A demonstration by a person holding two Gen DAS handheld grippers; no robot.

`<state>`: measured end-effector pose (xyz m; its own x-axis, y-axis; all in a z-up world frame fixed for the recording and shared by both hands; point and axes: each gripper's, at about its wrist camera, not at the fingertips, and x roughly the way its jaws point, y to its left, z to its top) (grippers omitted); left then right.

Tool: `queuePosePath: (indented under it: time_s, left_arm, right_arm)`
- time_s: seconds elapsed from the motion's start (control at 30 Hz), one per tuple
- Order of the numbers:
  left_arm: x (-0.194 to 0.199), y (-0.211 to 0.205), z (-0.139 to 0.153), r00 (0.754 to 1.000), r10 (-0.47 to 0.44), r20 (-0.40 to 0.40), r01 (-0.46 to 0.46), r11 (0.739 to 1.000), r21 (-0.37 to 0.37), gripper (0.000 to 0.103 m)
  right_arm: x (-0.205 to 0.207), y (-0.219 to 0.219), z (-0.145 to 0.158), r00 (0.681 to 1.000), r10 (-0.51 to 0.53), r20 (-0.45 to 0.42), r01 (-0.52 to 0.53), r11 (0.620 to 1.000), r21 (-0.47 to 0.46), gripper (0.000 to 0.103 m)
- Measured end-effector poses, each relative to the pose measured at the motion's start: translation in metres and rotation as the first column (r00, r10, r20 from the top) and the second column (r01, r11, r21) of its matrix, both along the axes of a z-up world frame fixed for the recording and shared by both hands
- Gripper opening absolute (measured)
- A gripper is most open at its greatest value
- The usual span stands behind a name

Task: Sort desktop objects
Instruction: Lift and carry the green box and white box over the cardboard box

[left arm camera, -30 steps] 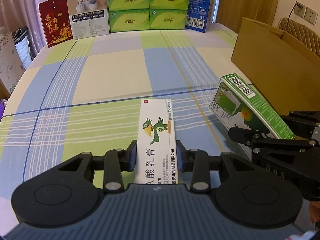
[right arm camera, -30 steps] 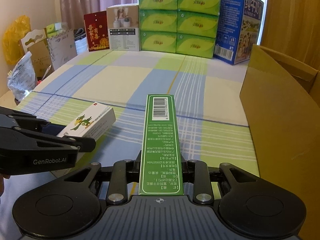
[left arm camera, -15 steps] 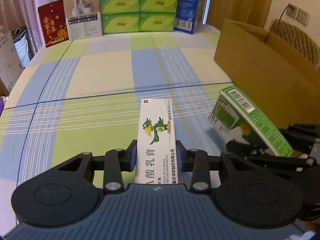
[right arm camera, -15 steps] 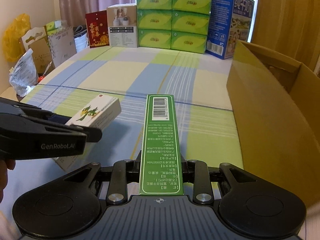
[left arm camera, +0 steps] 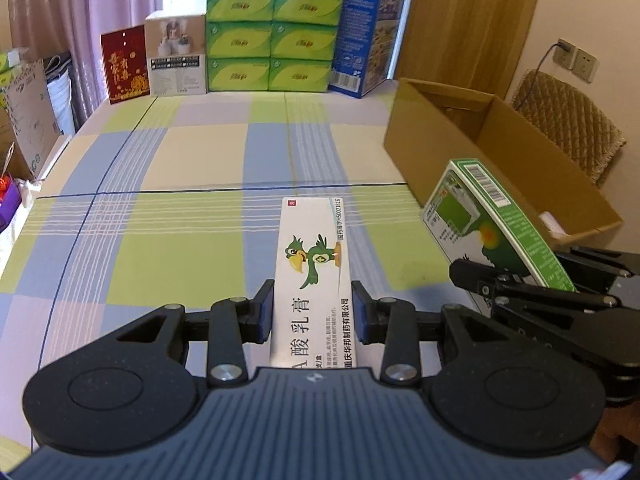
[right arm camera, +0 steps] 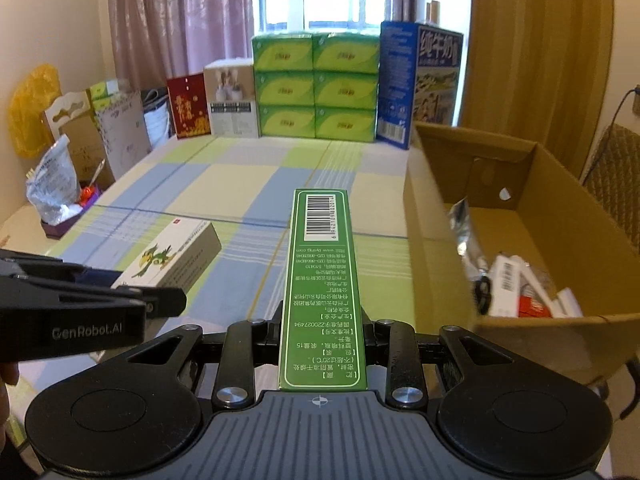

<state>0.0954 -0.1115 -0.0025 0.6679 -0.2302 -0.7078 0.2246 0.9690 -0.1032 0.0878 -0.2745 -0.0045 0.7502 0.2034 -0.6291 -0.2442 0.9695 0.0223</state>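
Note:
My left gripper [left arm camera: 313, 312] is shut on a white ointment box [left arm camera: 312, 272] printed with a green parrot, held well above the checked cloth. The same white box [right arm camera: 172, 258] shows at the left in the right wrist view, with the left gripper [right arm camera: 120, 304] around it. A long green medicine box [right arm camera: 322, 280] with a barcode sits clamped in my right gripper [right arm camera: 322, 332]; in the left wrist view the green box [left arm camera: 492, 224] appears at the right, in front of the open cardboard box [left arm camera: 496, 160]. Inside the cardboard box [right arm camera: 532, 216] lie several small packets.
The table [left arm camera: 160, 200] wears a blue, green and cream checked cloth. Along its far edge stand green tissue packs [left arm camera: 276, 36], a blue milk carton box [left arm camera: 366, 34], a white box [left arm camera: 176, 56] and a red card [left arm camera: 125, 64]. A woven chair [left arm camera: 568, 120] stands behind the cardboard box.
Both grippers have risen with their boxes still clamped, and the view has tilted up. The cardboard box's inside with its packets has come into sight.

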Motion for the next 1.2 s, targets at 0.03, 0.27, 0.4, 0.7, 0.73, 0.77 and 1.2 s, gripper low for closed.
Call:
queuePosePath:
  time_s: [0.03,0.27,0.4,0.7,0.73,0.77,1.2]
  left_arm:
    - [-0.006,-0.003,0.003,1.000,-0.003,0.005,0.003,1.000,0.000,0.033]
    - [-0.034,-0.022,0.019,0.999,-0.026,0.029,0.026,1.000,-0.007,0.033]
    - [-0.043,-0.033,0.027,0.998,-0.043,0.043,0.043,0.999,-0.011,0.033]
    - [-0.053,-0.061,0.041,0.994,-0.091,0.067,0.093,0.995,-0.021,0.033]
    - [-0.053,-0.063,0.042,0.993,-0.096,0.069,0.097,0.995,-0.023,0.033]
    - [-0.054,-0.066,0.042,0.992,-0.101,0.069,0.103,0.994,-0.026,0.033]
    - [-0.052,-0.111,0.054,0.980,-0.189,0.068,0.194,0.979,-0.071,0.033]
  right_arm:
    - [-0.005,-0.002,0.004,1.000,-0.001,0.006,0.001,1.000,0.004,0.027]
    - [-0.028,-0.020,0.025,0.999,-0.020,0.049,0.019,1.000,0.022,0.027]
    - [-0.037,-0.033,0.033,0.997,-0.036,0.065,0.035,0.999,0.029,0.027]
    - [-0.049,-0.067,0.048,0.991,-0.100,0.093,0.096,0.994,0.046,0.027]
    - [-0.051,-0.071,0.049,0.989,-0.108,0.097,0.104,0.994,0.047,0.027]
    - [-0.052,-0.075,0.051,0.988,-0.115,0.099,0.111,0.993,0.047,0.027]
    - [-0.061,-0.134,0.060,0.960,-0.254,0.117,0.250,0.967,0.047,0.027]
